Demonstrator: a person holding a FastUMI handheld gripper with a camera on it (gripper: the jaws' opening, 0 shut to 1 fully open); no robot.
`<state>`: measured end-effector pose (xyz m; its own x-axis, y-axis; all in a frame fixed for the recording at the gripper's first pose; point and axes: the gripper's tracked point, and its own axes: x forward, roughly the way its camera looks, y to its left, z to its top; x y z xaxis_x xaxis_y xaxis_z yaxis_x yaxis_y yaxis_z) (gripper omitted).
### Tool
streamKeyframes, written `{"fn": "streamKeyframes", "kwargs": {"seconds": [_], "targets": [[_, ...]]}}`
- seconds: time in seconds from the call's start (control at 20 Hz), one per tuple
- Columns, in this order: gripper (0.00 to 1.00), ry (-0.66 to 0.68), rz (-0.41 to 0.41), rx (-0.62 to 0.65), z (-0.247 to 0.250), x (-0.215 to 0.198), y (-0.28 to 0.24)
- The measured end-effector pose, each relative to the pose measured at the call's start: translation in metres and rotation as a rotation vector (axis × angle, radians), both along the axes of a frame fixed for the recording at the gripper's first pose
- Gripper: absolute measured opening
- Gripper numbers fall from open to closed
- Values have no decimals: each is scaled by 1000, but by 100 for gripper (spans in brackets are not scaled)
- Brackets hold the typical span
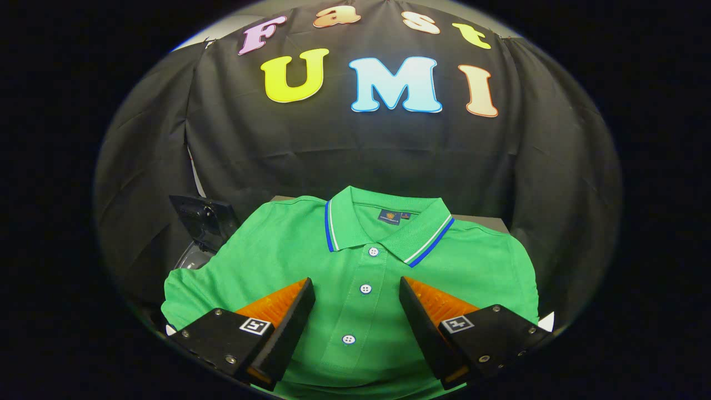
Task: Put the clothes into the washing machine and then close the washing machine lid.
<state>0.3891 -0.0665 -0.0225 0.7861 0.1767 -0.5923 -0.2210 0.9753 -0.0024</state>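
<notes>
A green polo shirt (289, 253) with a blue-and-white striped collar lies folded flat, its collar pointing away from me and its button placket running between my fingers. My gripper (356, 289) hovers over the shirt's chest, open, with one finger on each side of the placket and nothing pressed between them. To the left, just beyond the shirt's shoulder, a dark raised lid with a clear rounded window (201, 228) stands tilted up; the shirt's edge hides what lies under it.
A grey surface edge (480, 220) shows behind the shirt's right shoulder. Black cloth hangs close behind and to both sides. A small white corner (547, 321) pokes out by the right finger.
</notes>
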Motion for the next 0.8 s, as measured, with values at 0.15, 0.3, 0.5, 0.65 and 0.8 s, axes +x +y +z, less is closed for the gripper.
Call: {"fn": "streamKeyframes", "kwargs": {"seconds": [0.15, 0.3, 0.5, 0.65, 0.8], "targets": [[86, 6, 1, 4, 0, 0, 0], [67, 12, 23, 4, 1, -2, 2], [32, 18, 66, 45, 1, -4, 8], [14, 22, 62, 107, 8, -5, 7], [0, 5, 38, 182, 13, -8, 9]]}}
